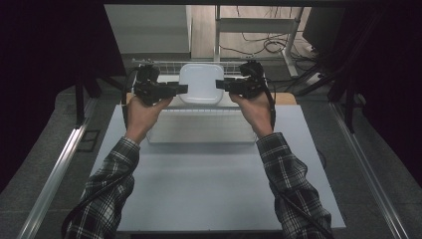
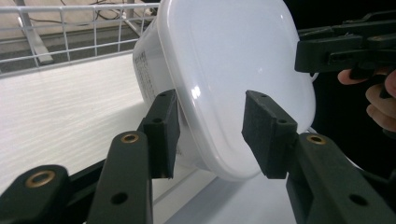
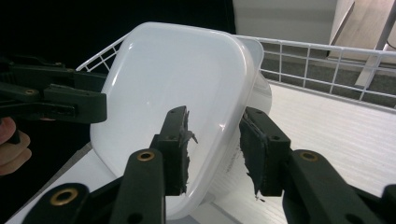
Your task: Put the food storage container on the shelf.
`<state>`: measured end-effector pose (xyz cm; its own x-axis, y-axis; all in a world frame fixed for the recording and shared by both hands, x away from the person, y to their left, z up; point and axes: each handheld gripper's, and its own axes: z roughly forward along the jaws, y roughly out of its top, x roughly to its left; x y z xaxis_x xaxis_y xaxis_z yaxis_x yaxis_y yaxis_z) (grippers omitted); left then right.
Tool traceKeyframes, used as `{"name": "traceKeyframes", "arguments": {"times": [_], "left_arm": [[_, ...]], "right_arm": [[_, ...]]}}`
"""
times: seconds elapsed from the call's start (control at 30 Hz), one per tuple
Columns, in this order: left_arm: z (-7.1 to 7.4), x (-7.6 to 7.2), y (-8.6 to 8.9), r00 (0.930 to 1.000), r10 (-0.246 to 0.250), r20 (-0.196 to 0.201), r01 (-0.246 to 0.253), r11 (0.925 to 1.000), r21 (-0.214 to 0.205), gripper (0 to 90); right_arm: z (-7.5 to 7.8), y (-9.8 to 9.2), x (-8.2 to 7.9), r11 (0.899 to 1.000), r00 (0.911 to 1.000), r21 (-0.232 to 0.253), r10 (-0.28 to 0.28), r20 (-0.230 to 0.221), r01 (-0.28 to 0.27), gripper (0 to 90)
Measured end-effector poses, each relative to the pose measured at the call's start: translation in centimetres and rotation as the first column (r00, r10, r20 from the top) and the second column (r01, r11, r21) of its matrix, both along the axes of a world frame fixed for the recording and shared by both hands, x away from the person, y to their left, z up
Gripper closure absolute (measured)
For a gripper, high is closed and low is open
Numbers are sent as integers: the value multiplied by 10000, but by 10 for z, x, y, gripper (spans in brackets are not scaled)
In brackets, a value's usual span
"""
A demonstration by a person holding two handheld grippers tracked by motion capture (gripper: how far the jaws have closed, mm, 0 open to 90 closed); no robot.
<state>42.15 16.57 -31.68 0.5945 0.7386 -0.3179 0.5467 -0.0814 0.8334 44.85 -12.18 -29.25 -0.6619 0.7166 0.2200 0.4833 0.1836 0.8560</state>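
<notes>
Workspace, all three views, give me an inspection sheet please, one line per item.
Surface: pale table, bare near the person.
Job's things: white lidded plastic container held above a white wire basket.
Clutter: nothing seen.
Grippers: left gripper and right gripper each have their fingers straddling opposite edges of the container; whether they pinch it cannot be told.
Cables: black cable loops from the left gripper; more cords on the floor beyond.
Surroundings: dark curtains, white frame legs behind the table.
</notes>
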Motion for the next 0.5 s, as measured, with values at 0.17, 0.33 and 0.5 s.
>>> {"name": "traceKeyframes", "arguments": {"times": [0.17,0.33,0.5], "left_arm": [[-1,4,-1,10000,53,26,-53,10000,-70,549],[-2,9,-2,9994,348,-26,-349,9993,-132,468],[0,17,-3,9984,548,146,-550,9984,116,466]], "right_arm": [[-1,0,5,10000,9999,43,-23,-100,23,570],[-3,2,10,9984,9990,-429,-361,256,371,556],[-5,7,13,9965,9974,-583,-565,452,591,565]]}}
